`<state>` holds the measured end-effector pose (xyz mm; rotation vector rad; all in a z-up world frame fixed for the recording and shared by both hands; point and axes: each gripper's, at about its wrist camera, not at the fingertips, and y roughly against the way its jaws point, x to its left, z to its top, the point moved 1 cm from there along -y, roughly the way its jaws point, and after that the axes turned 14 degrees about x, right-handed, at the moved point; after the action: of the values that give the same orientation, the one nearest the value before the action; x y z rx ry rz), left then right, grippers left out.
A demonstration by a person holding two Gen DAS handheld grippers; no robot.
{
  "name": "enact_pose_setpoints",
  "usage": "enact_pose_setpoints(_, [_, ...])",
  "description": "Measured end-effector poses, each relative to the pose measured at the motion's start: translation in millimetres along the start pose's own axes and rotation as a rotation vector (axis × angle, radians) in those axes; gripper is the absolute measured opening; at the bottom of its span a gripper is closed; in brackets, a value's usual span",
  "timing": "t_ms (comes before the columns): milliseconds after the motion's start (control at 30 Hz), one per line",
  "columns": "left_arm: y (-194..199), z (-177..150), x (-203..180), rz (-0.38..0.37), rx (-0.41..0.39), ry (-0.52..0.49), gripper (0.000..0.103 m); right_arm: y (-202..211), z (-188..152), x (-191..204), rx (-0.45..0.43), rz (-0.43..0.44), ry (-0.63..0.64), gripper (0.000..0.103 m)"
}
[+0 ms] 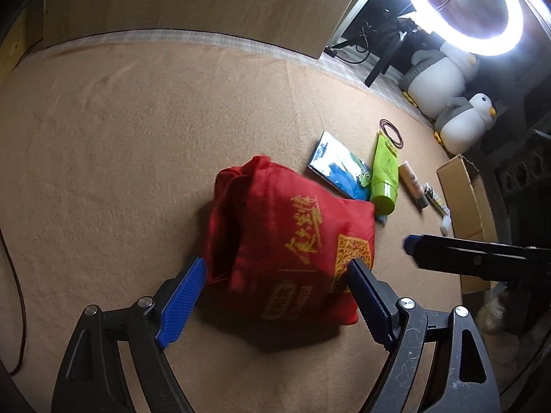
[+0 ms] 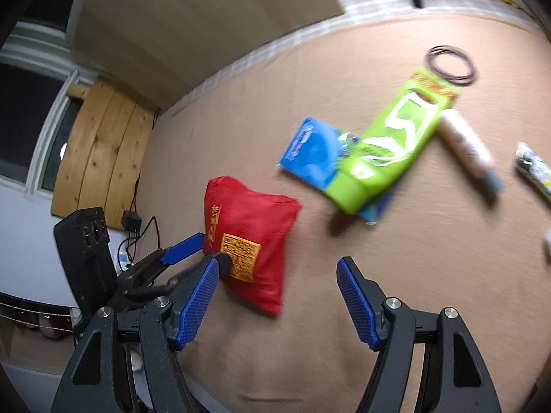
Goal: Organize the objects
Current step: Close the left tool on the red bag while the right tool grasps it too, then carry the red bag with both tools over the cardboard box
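A red cloth bag [image 1: 286, 237] with yellow print lies on the tan cloth [image 1: 103, 137], its dark mouth facing left. My left gripper [image 1: 275, 292] straddles the bag, with a blue pad on each side of it. The jaws stand wide and I see no squeeze on the fabric. In the right wrist view the same red bag [image 2: 248, 241] sits left of centre, with the left gripper's fingers [image 2: 182, 249] at its near corner. My right gripper [image 2: 275, 299] hangs open and empty over bare cloth to the right of the bag. One of its fingers [image 1: 447, 254] reaches in from the right.
Beyond the bag lie a blue packet [image 2: 310, 151], a green tube [image 2: 389, 144], dark hair rings [image 2: 451, 65], a cream tube [image 2: 468, 148] and a small pack [image 2: 533, 168]. A cardboard box [image 1: 468, 199], two penguin plushes [image 1: 461, 127] and a ring light [image 1: 465, 3] stand at the right.
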<state>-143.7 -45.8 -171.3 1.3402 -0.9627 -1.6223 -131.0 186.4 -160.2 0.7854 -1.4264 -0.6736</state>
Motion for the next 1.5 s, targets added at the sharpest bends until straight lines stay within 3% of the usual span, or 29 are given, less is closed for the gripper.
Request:
enact_pose_setpoints(467, [-5,-7,-6,-0.085,0.027,-0.054,0.087,-49,20,27,0.081,0.010,0.020,0.068])
enact_pose_setpoints(667, [-8,-10,-14,-0.092,0.031,-0.061,0.071,-52,20,27,0.076,-0.008,0.031,0.068])
enact_pose_setpoints(1167, [8,-16,-69,-0.116,0.001,-0.148,0.068,-10,-1,23,-0.022,-0.055,0.073,0.064])
enact_pose_setpoints(1500, [19,0,-146,-0.144,-0.036,-0.279,0.068,50,-27,-3,-0.130,-0.060,0.036,0.064])
